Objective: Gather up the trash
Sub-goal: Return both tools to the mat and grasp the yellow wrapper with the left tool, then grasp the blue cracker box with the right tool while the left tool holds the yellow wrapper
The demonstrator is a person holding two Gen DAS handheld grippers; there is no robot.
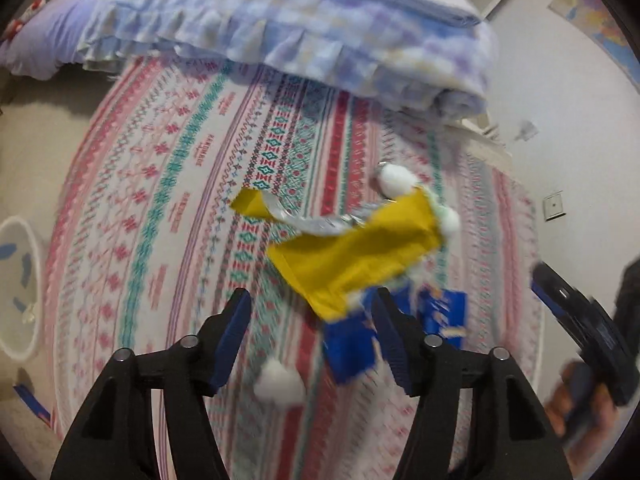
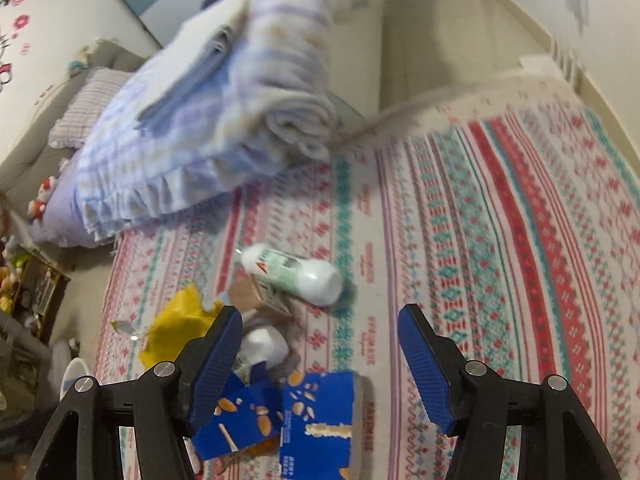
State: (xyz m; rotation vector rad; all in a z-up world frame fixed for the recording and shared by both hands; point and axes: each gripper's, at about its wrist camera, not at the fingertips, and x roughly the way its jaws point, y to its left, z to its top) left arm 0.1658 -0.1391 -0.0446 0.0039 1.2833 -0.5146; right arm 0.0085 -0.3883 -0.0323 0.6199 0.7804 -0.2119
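Observation:
Trash lies on a patterned bedspread. A yellow wrapper with a silver foil strip lies just ahead of my open left gripper. A torn blue box sits by its right finger, and a white cotton ball lies between the fingers. In the right wrist view, my open right gripper hovers over the blue box, with a white bottle, a brown cardboard piece and the yellow wrapper ahead.
A folded blue checked quilt lies across the far end of the bed, also in the right wrist view. A white bin stands on the floor at the left. My right gripper shows at the right edge.

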